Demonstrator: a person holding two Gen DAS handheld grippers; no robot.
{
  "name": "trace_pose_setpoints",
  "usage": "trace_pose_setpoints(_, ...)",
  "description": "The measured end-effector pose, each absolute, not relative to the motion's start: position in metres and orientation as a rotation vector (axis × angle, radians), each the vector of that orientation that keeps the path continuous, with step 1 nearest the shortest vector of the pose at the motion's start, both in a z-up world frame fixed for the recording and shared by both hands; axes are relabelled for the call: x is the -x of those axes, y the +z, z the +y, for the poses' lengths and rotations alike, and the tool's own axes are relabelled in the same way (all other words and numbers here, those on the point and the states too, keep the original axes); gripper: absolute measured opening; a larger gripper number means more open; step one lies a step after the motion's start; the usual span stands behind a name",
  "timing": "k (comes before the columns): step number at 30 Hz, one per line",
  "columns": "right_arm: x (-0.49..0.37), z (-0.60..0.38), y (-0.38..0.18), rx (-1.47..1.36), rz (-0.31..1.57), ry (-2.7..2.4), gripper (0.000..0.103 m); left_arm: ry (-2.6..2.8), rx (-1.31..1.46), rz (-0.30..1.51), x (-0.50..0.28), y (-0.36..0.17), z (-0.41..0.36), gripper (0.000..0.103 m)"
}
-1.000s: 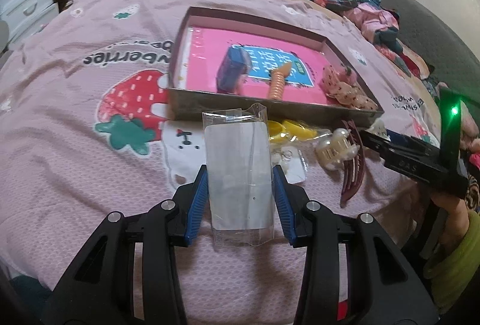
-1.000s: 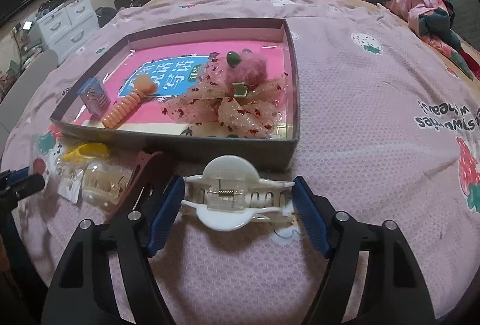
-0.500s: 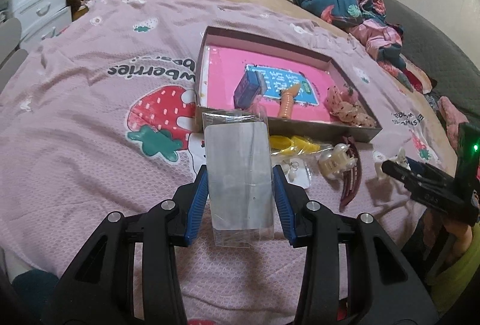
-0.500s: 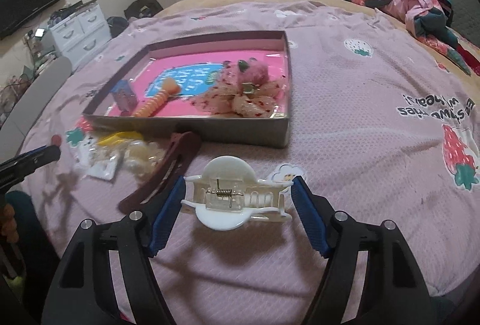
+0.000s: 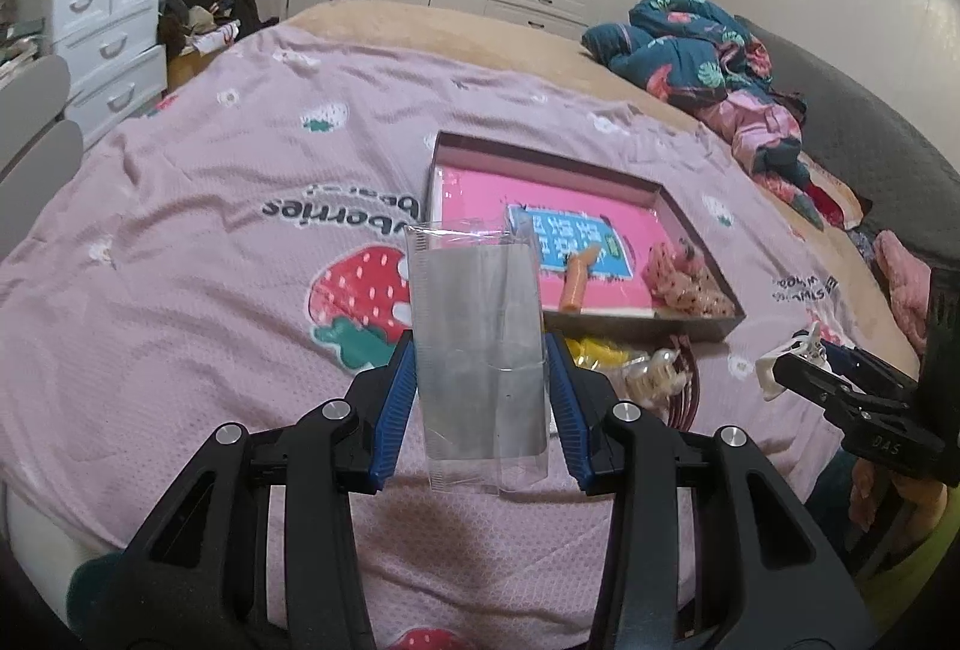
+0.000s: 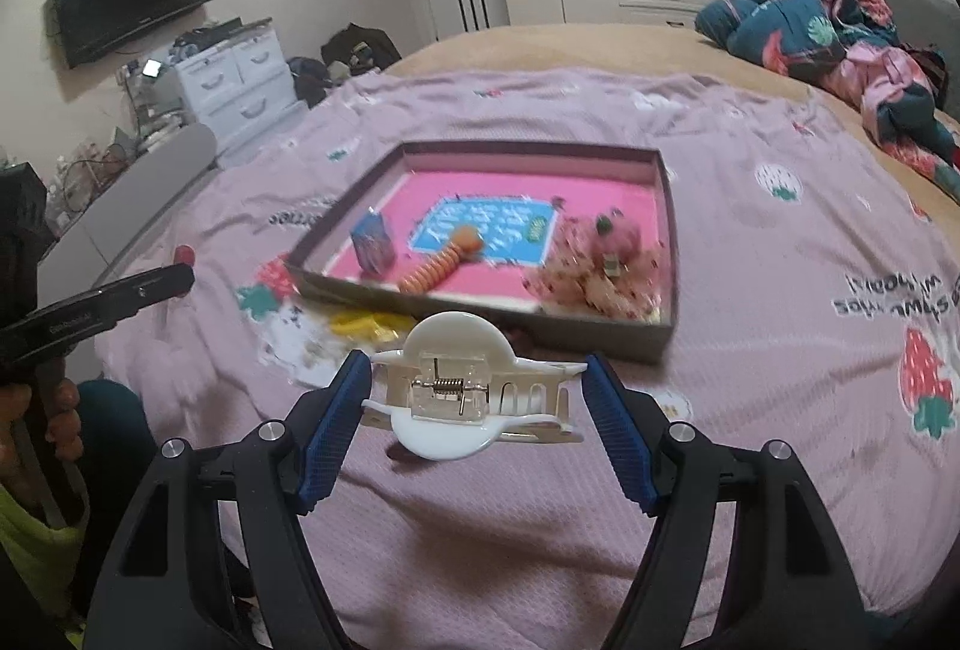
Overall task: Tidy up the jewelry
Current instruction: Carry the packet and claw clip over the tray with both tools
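**Both claws loaded above the bed, box still ahead**

The left claw [image 5: 480, 398] is clamped on a clear plastic packet [image 5: 477, 344], its blue pads pressing the packet's two long edges; the packet stands upright between them, its top edge overlapping the near-left corner of the shallow box [image 5: 699, 317] in the left wrist view; the right claw [image 6: 477, 410] grips a white hair claw clip [image 6: 462, 389] by its two ends, the clip lying crosswise with its spring facing the camera; both are held in the air over the pink strawberry-print bedspread [image 6: 780, 326], on the near side of the box.

Inside the box, on its pink floor, lie a small blue carton [image 6: 373, 243] at the left, an orange ribbed piece [image 6: 441, 263] beside it, and a dotted sheer scrunchie [image 6: 600, 272] in the near-right corner; just outside the box's near wall, on the bedspread, sit a yellow clip [image 6: 363, 323], a translucent cream clip [image 5: 651, 377] and a dark red hair clip [image 5: 687, 386]; a heap of floral bedding [image 6: 828, 32] lies far beyond the box to the right.
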State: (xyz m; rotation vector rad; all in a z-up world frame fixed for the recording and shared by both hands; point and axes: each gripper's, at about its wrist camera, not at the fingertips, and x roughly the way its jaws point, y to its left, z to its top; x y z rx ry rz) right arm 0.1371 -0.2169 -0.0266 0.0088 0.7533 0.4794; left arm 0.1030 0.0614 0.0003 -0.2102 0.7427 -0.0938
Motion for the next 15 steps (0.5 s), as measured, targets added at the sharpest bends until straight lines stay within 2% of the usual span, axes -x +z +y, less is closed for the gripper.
trace_pose_setpoints(15,-0.169,-0.216,0.009,-0.017,0.662,0.455,0.071,-0.106,0.157,0.698,-0.146,0.024,0.047,0.034)
